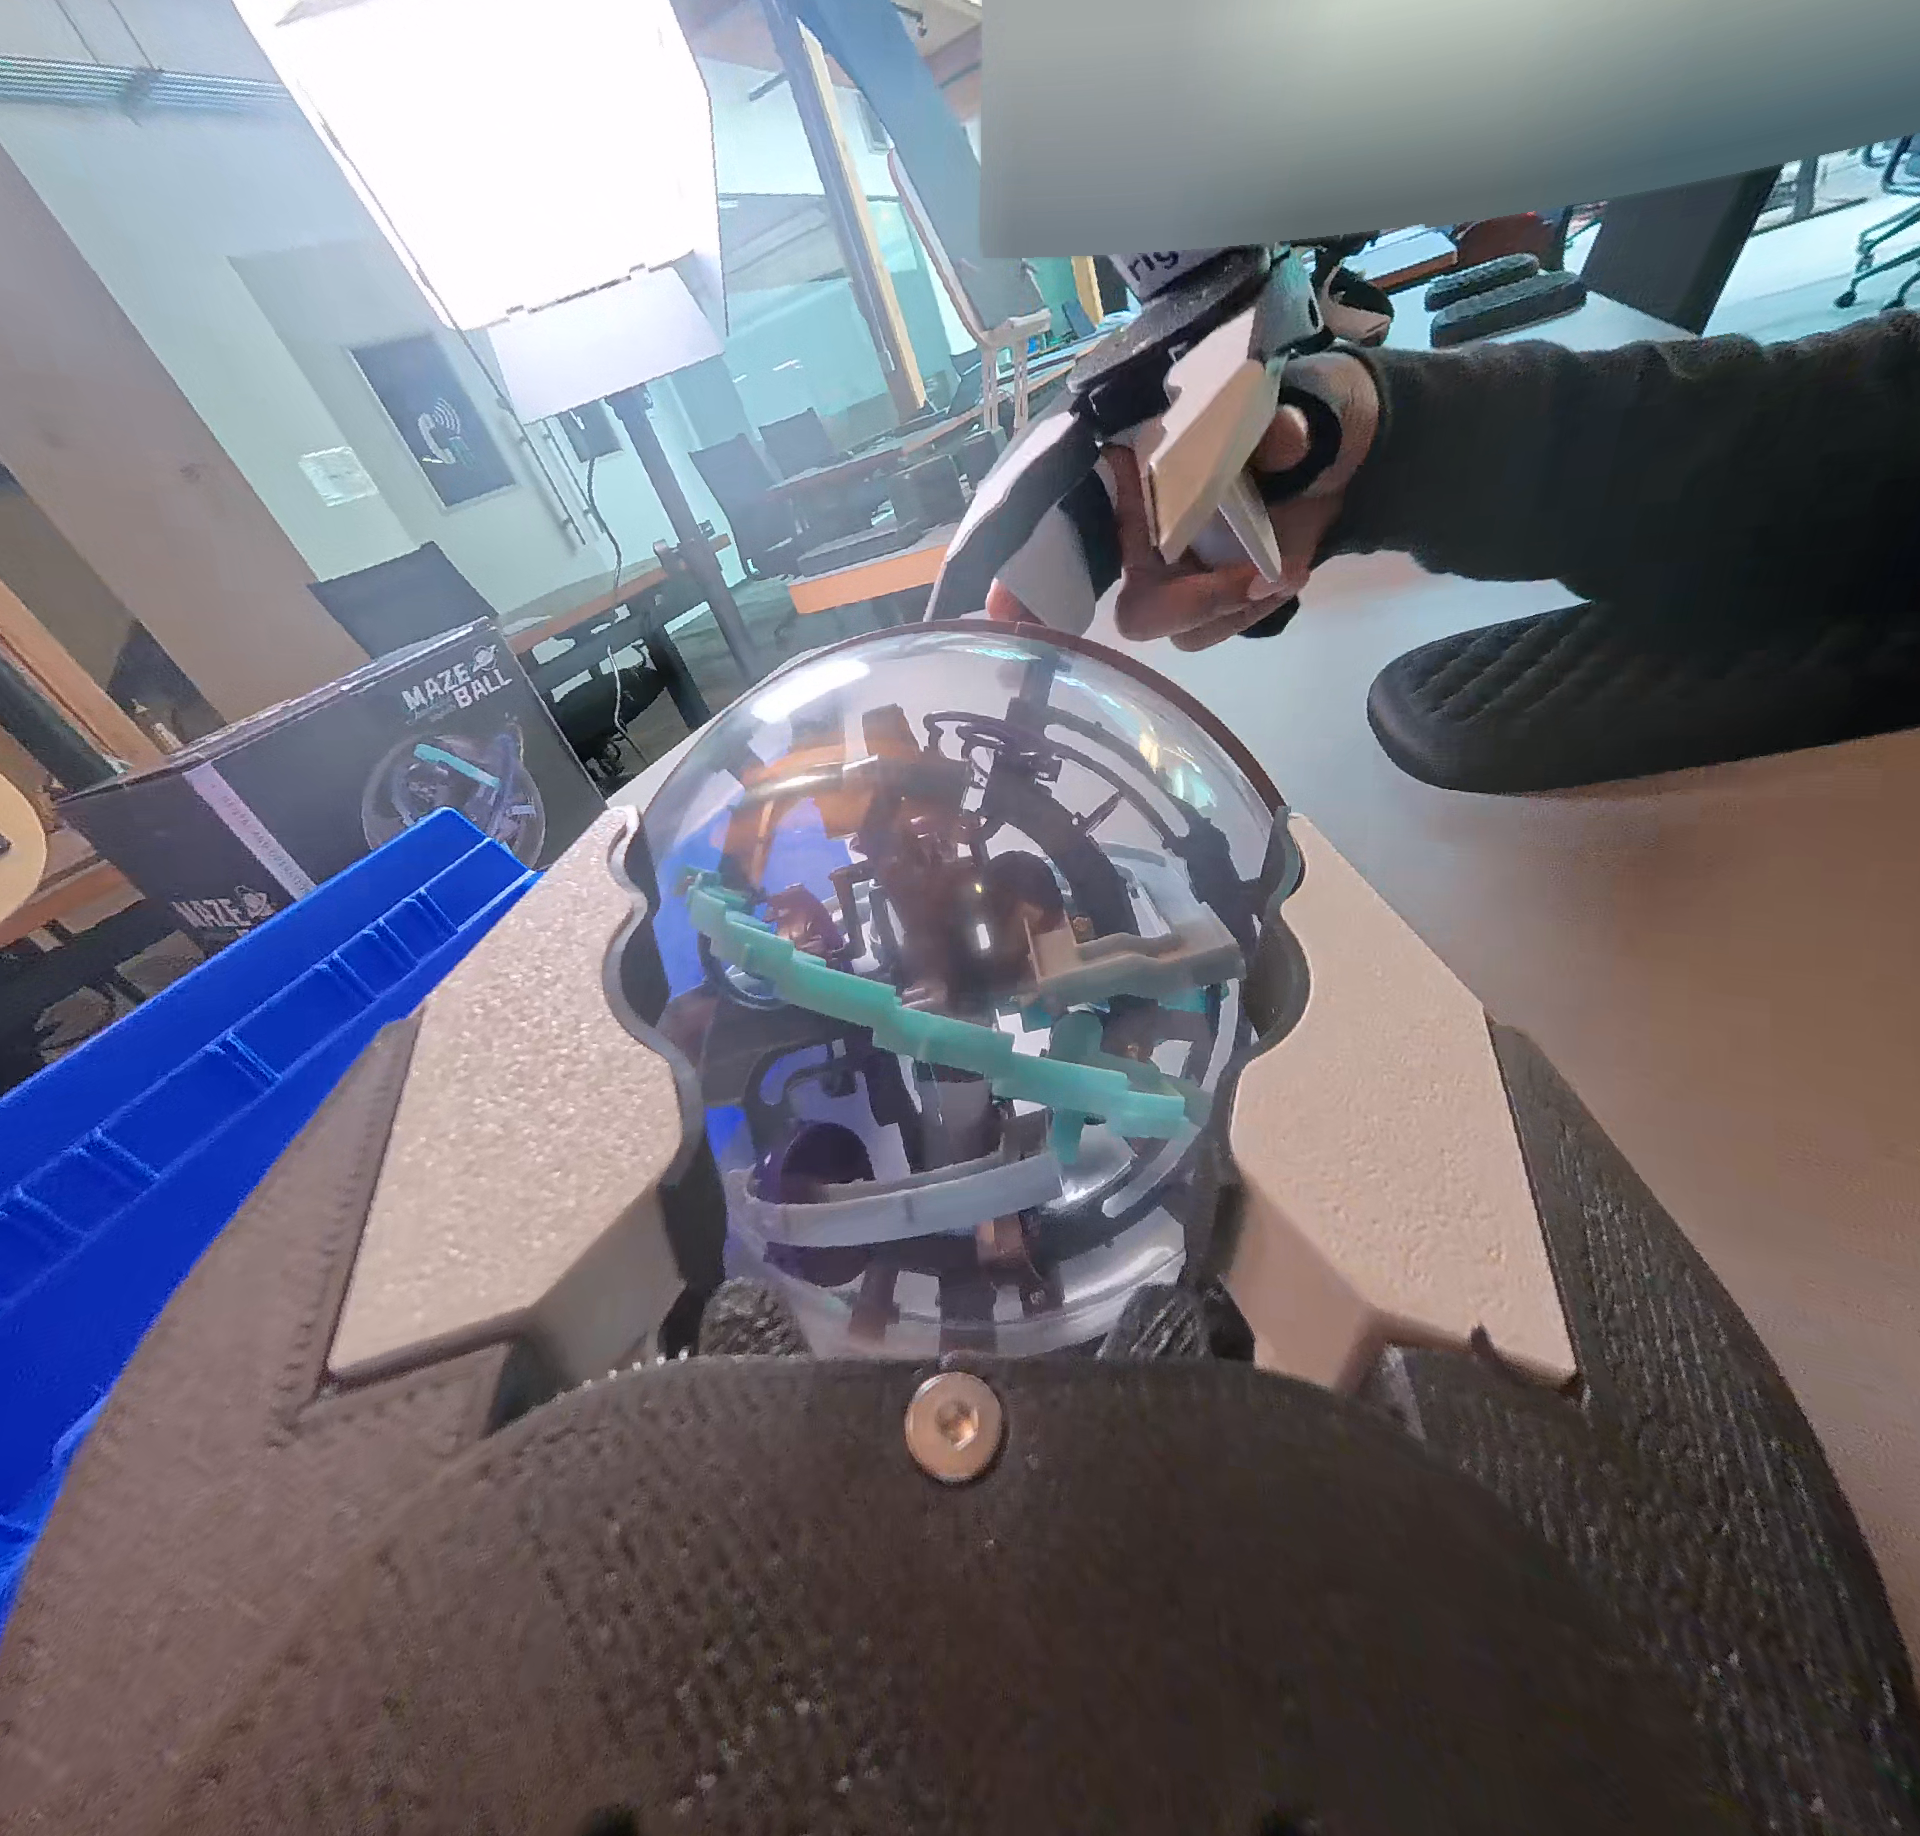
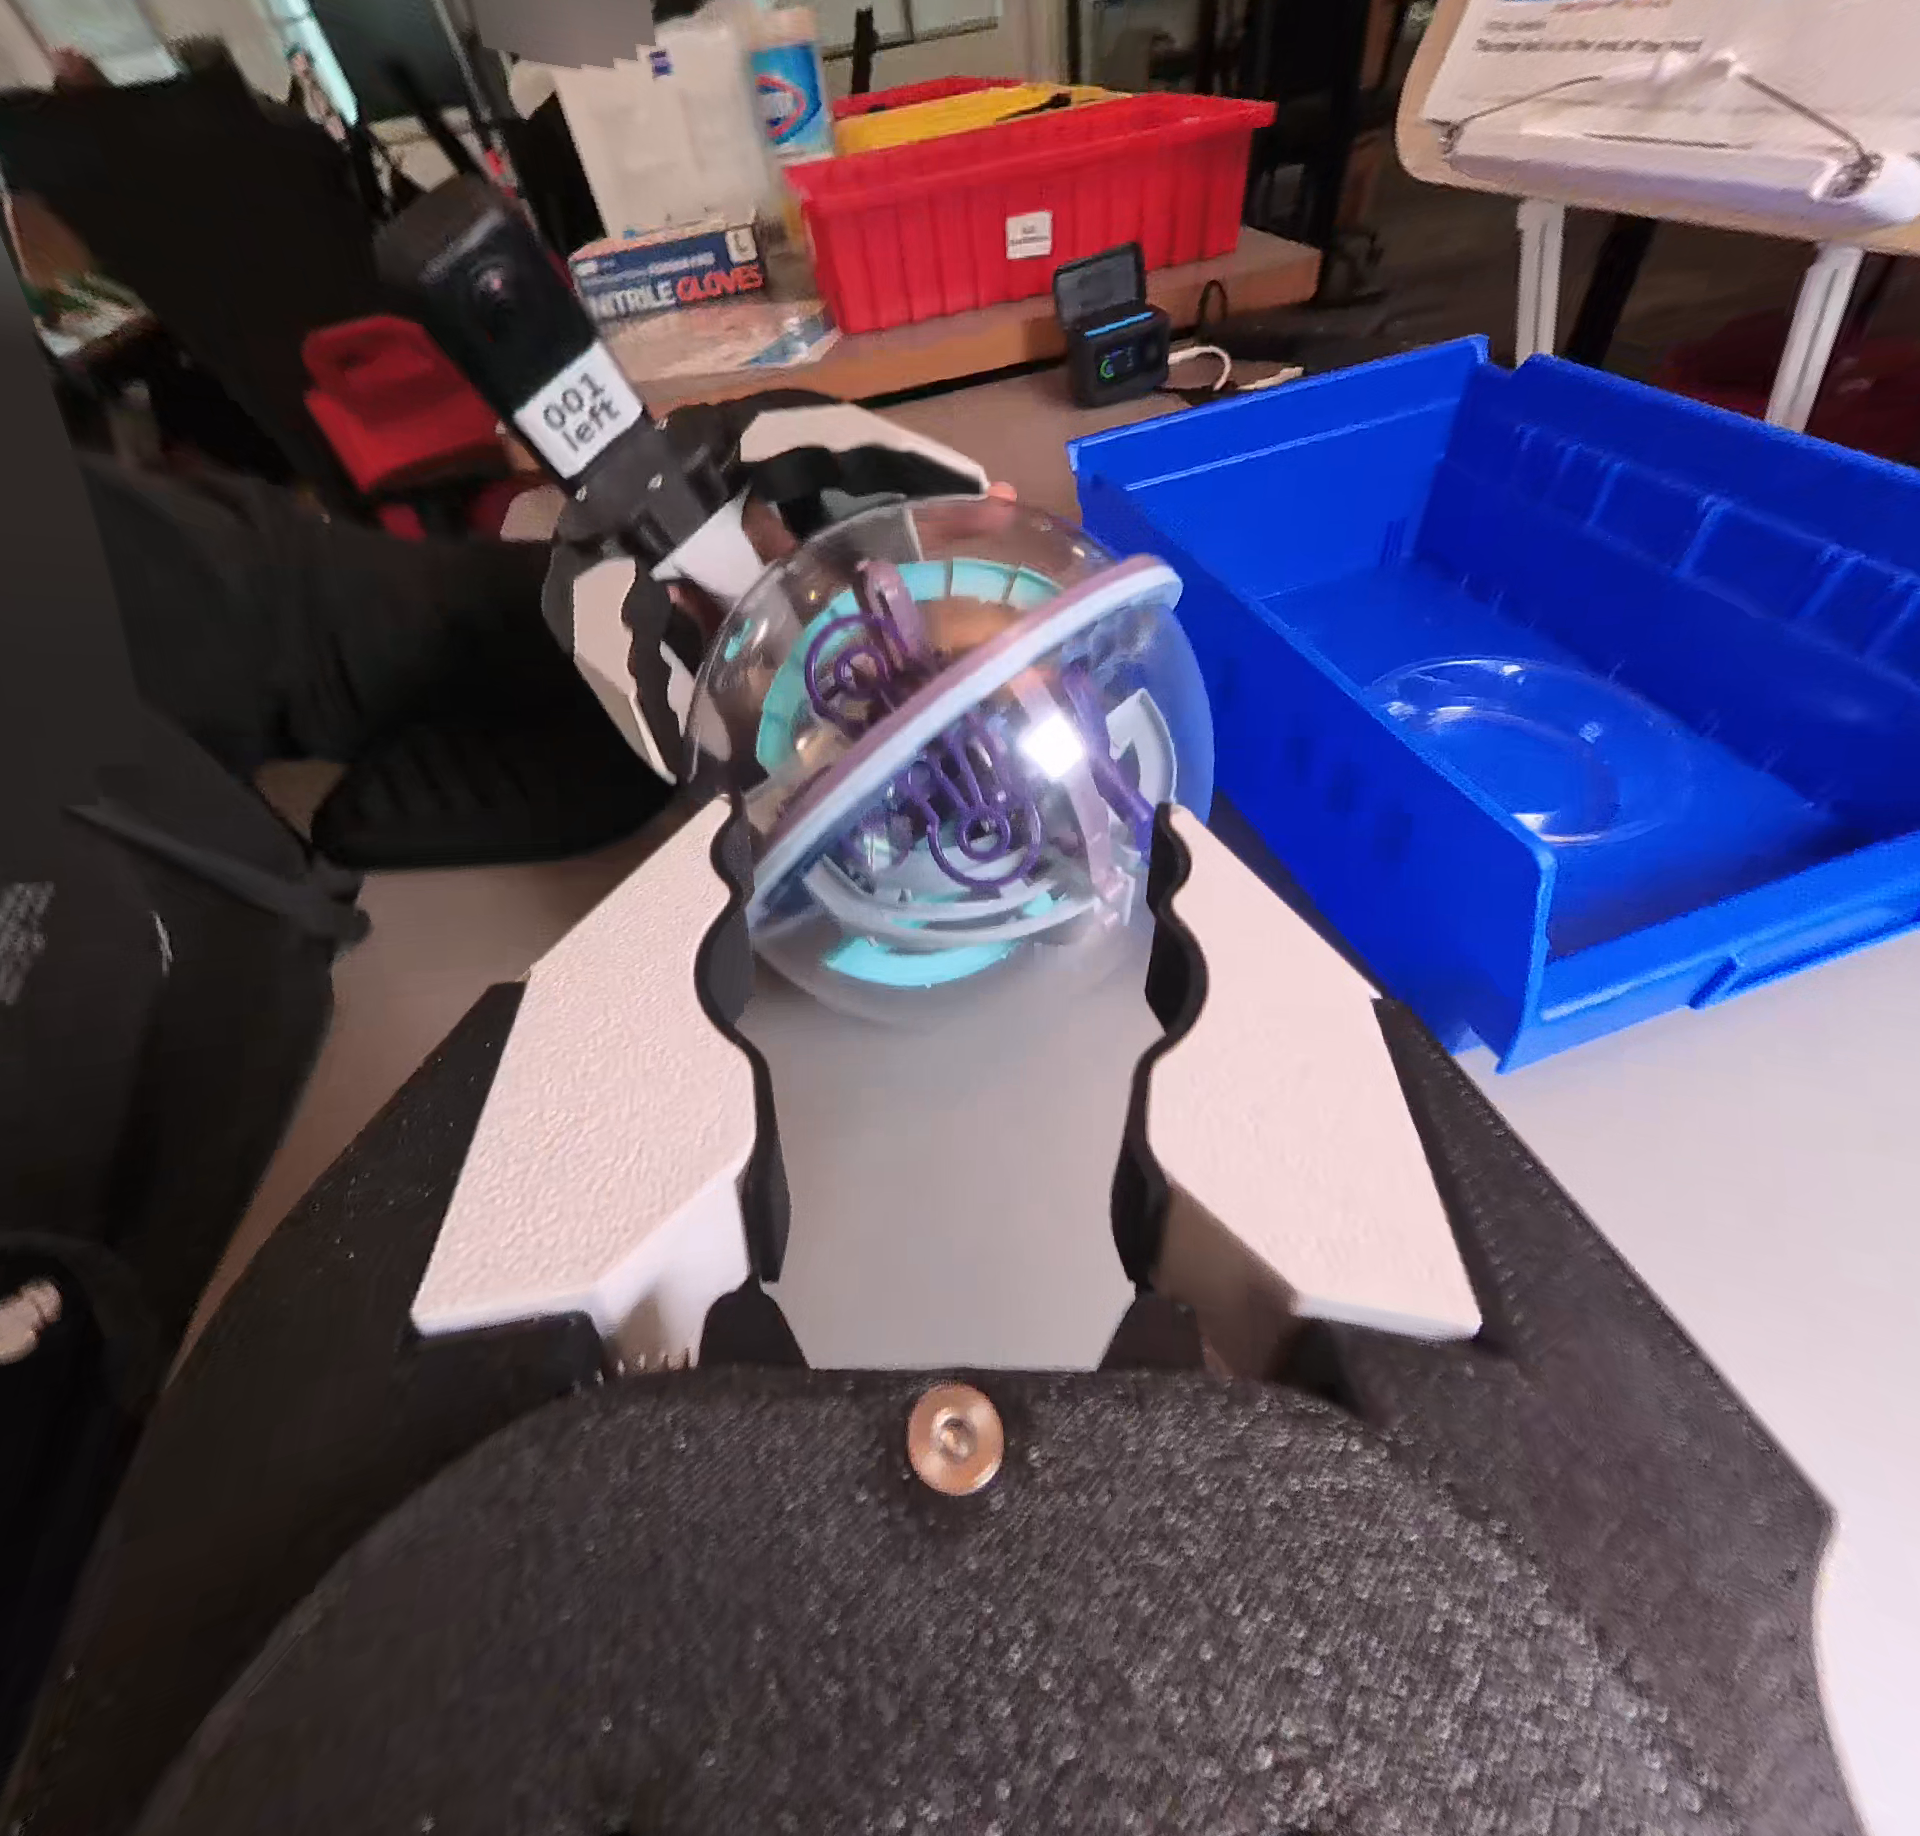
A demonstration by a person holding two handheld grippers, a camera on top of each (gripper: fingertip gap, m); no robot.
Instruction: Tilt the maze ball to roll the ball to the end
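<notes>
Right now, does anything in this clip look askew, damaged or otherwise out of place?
Nothing looks damaged or spilled. The maze ball is tilted, its seam running diagonally, which suits the tilting task. One oddity: a clear plastic dome lies alone in the blue bin beside it.

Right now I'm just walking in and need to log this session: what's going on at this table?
A person holds a two-finger gripper in each hand and works a clear maze ball full of coloured tracks. The left gripper has the ball deep between its fingers, pads against both sides. The right gripper comes at it from the opposite side, its fingers around the near edge; whether they press is unclear. A blue bin with a clear dome inside stands beside them, and the ball's box behind.
</notes>
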